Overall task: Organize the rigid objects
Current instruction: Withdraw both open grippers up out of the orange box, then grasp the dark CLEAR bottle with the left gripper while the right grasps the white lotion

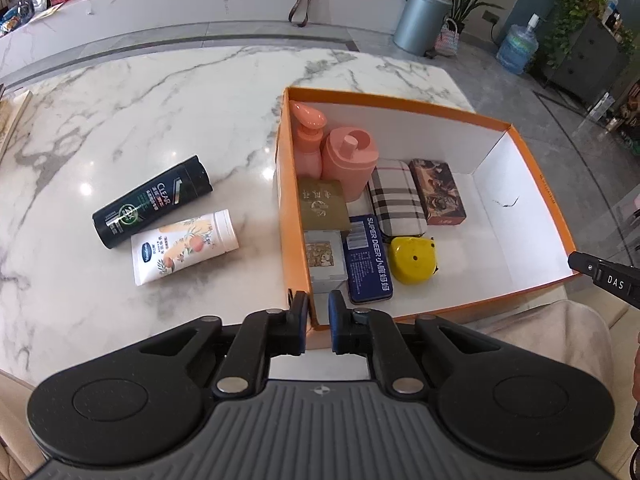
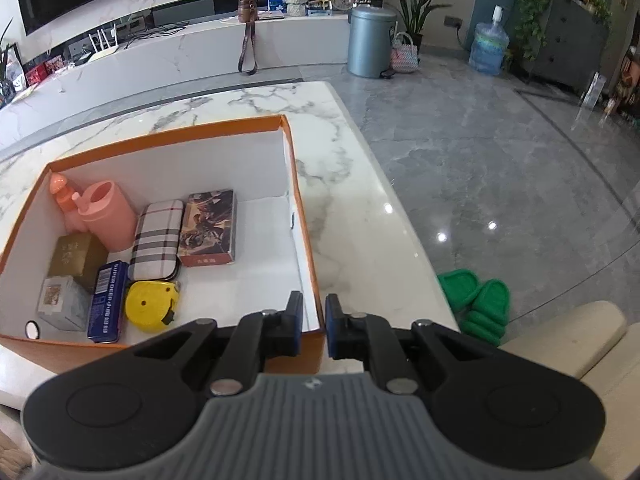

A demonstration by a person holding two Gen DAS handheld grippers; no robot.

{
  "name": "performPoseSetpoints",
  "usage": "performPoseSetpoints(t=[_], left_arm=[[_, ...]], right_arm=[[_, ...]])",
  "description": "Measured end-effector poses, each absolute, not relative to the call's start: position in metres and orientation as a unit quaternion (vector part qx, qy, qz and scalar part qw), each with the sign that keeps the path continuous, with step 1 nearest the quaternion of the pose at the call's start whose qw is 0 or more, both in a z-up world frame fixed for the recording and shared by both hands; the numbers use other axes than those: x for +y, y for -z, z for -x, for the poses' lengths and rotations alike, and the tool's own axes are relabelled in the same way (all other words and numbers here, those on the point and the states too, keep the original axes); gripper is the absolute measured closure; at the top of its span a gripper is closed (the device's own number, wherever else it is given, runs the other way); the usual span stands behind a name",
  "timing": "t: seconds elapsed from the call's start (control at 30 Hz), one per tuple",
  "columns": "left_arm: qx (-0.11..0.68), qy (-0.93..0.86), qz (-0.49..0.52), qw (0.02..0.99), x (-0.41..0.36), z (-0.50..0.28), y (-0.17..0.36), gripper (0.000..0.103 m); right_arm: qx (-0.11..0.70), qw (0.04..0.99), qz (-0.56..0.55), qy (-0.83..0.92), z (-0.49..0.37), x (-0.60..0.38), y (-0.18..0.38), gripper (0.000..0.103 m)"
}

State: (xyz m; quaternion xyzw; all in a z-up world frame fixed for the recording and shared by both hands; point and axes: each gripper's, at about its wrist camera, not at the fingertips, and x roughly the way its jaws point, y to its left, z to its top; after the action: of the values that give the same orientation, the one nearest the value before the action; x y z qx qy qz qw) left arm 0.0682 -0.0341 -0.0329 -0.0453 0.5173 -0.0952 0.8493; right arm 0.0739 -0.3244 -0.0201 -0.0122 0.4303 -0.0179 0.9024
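Observation:
An orange box (image 1: 400, 98) with white inside walls stands on the marble table. In it are a pink pump bottle (image 1: 308, 140), a pink container (image 1: 350, 160), a plaid case (image 1: 394, 196), a brown printed box (image 1: 438, 192), a gold box (image 1: 324, 204), a blue tin (image 1: 370, 258) and a yellow tape measure (image 1: 412, 260). My left gripper (image 1: 318, 312) is shut on the box's near-left corner wall. My right gripper (image 2: 315, 314) is shut on the near-right corner of the same box (image 2: 160, 132). A dark shampoo bottle (image 1: 152, 202) and a white lotion tube (image 1: 184, 246) lie on the table left of the box.
The table's right edge (image 2: 400, 208) runs close beside the box. Green slippers (image 2: 478, 306) sit on the grey floor beyond it. A grey bin (image 2: 370, 40) and a water jug (image 2: 488, 46) stand far back. A pale cushion (image 1: 560, 336) lies at the near right.

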Motion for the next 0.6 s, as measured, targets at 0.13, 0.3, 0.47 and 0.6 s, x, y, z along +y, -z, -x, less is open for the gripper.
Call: performPoseSetpoints(t=[0.13,0.3,0.47,0.6], left_arm=[[0.497,0.099,0.052,0.861,-0.020,-0.063,0.020,0.090],[0.470,0.105,0.060,0.874,0.012,-0.057,0.005,0.088],[0.459,0.115,0.039,0.880,0.056,-0.057,0.003,0.087],[0.444,0.136,0.006,0.886,0.083,-0.062,0.005,0.083]], right_arm=[[0.408,0.913,0.025,0.019,-0.067,-0.310,0.006,0.086],[0.379,0.924,0.016,-0.054,-0.066,-0.272,-0.013,0.082],[0.369,0.914,0.025,-0.165,-0.071,-0.210,-0.023,0.072],[0.368,0.897,0.046,-0.239,-0.080,-0.153,-0.026,0.067]])
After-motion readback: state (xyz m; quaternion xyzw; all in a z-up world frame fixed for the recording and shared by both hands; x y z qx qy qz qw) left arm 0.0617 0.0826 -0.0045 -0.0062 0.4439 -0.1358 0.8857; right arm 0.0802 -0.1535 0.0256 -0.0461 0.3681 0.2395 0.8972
